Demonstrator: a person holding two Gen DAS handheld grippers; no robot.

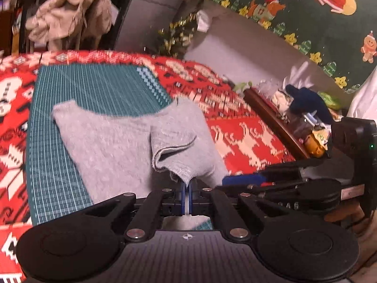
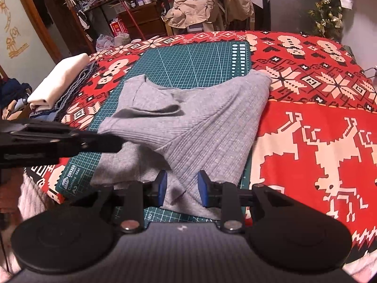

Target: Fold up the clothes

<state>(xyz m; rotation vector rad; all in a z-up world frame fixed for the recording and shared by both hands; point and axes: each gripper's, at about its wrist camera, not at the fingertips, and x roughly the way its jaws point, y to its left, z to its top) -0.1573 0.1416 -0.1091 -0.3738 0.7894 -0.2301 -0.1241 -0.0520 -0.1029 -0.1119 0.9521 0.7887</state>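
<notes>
A grey ribbed knit garment (image 2: 200,127) lies on the green cutting mat (image 2: 200,56), partly folded. In the left wrist view my left gripper (image 1: 188,188) is shut on a bunched edge of the grey garment (image 1: 113,141), lifting a fold of it off the mat (image 1: 94,80). The right wrist view shows that left gripper (image 2: 70,139) coming in from the left, holding the cloth's left corner. My right gripper (image 2: 182,188) stands open over the garment's near edge, the cloth lying between and under its blue pads (image 2: 203,188). The right gripper (image 1: 282,184) shows side-on in the left wrist view.
A red patterned Christmas blanket (image 2: 318,122) covers the table under the mat. A stack of folded clothes, white on top (image 2: 59,82), sits at the left edge. A beige coat (image 2: 207,2) hangs behind the table. A small Christmas tree (image 2: 327,14) stands back right.
</notes>
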